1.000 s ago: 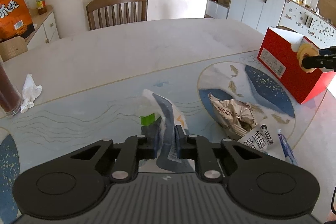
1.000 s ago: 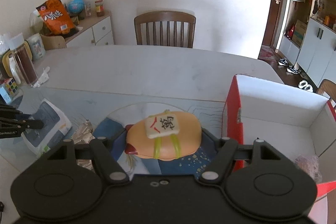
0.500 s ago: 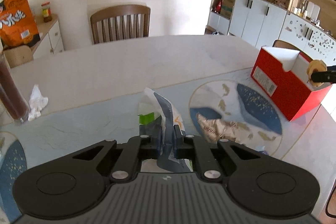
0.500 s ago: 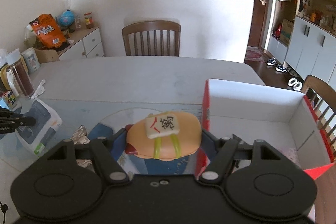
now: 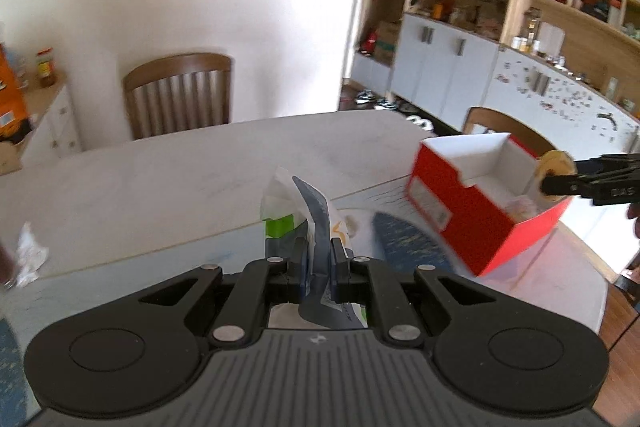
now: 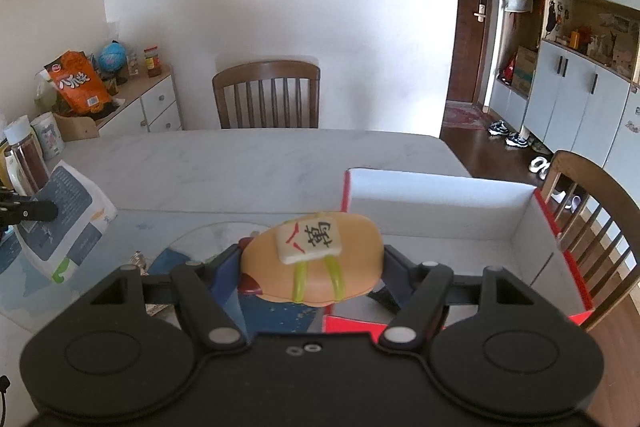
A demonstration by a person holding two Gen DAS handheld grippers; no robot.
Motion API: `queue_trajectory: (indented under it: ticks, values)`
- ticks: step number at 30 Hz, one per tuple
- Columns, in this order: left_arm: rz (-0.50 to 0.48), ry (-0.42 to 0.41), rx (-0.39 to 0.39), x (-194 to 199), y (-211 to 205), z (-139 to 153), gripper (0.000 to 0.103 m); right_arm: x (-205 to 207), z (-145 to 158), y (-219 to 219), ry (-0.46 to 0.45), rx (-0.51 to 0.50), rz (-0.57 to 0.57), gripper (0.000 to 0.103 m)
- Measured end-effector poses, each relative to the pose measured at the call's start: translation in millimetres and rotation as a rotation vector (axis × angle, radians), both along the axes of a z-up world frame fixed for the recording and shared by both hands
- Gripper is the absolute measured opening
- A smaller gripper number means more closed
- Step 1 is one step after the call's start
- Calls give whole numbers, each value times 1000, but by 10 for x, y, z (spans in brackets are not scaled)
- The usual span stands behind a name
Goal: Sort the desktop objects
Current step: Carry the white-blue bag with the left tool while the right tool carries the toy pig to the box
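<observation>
Left gripper point(image 5: 319, 263), seen from its own wrist, is clamped on a white-and-blue plastic packet point(image 5: 308, 223) held above the table point(image 5: 160, 179); the red box point(image 5: 480, 211) sits to the right. From the right wrist, the right gripper point(image 6: 312, 267) grips an orange mahjong-tile toy point(image 6: 316, 263) at the box's point(image 6: 440, 211) near left corner.
</observation>
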State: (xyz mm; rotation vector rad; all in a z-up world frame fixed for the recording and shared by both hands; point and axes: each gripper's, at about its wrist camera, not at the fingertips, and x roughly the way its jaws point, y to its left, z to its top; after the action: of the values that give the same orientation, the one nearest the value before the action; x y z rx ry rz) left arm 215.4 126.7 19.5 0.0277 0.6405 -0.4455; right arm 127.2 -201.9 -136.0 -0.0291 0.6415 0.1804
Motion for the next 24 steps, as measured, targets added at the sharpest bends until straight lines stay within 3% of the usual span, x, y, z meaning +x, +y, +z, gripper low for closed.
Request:
queue_trajectory:
  ticks: [24]
  values:
    - [-231, -40, -36, 341, -2045, 162, 9, 127, -26, -1032, 7, -21, -44, 72]
